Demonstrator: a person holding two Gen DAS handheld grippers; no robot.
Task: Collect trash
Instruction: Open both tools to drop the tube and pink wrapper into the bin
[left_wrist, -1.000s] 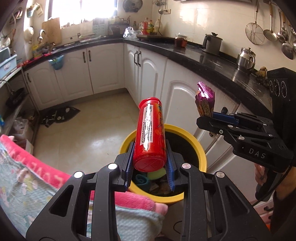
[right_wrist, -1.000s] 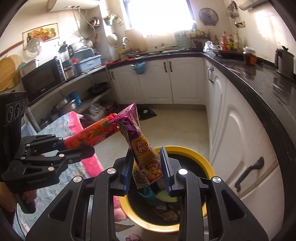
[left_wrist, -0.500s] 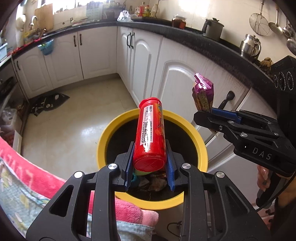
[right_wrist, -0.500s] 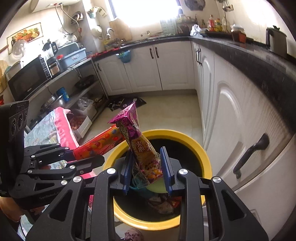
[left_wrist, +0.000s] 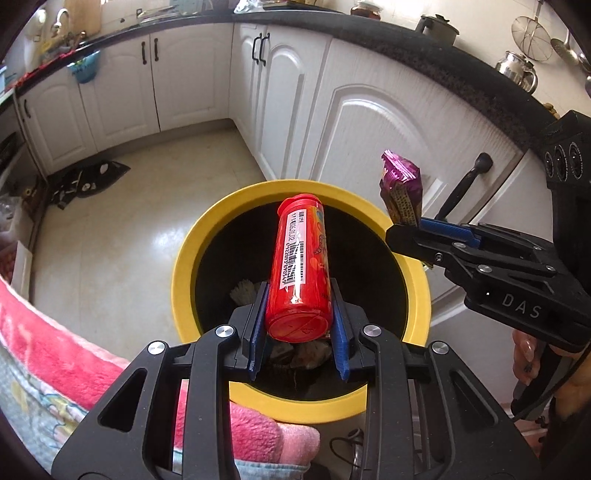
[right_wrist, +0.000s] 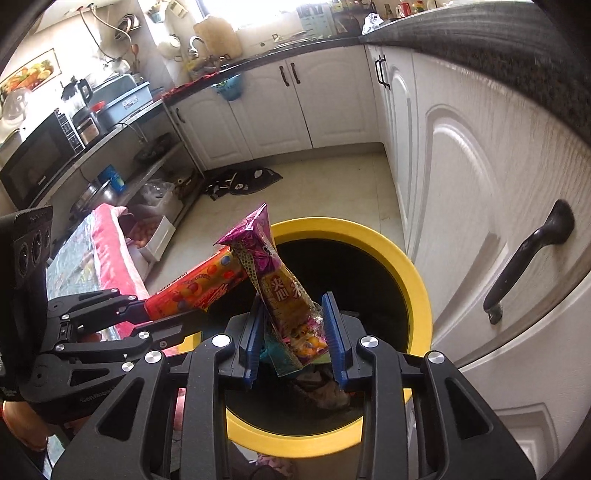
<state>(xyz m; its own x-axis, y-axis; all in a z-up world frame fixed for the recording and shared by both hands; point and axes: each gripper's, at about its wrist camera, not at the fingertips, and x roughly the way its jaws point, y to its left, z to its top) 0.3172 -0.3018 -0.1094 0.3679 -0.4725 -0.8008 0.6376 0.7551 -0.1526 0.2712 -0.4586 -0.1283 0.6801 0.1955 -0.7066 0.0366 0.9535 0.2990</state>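
My left gripper (left_wrist: 298, 330) is shut on a red cylindrical snack can (left_wrist: 298, 269) and holds it over the mouth of a yellow-rimmed black trash bin (left_wrist: 184, 258). My right gripper (right_wrist: 293, 332) is shut on a purple and yellow snack wrapper (right_wrist: 284, 291) and holds it over the same bin (right_wrist: 417, 288). The wrapper also shows in the left wrist view (left_wrist: 402, 192), at the bin's right rim. The can shows in the right wrist view (right_wrist: 195, 291). Crumpled trash lies at the bin's bottom.
White cabinet doors (left_wrist: 369, 122) with a black handle (right_wrist: 524, 258) stand just right of the bin. A pink-edged cloth-covered table (left_wrist: 55, 362) lies to the left. A dark mat (left_wrist: 88, 181) lies on the tiled floor. Shelves with a microwave (right_wrist: 33, 158) stand far left.
Both grippers have moved forward and tilted down over the bin, which now fills more of each view. Each keeps its hold on its item.
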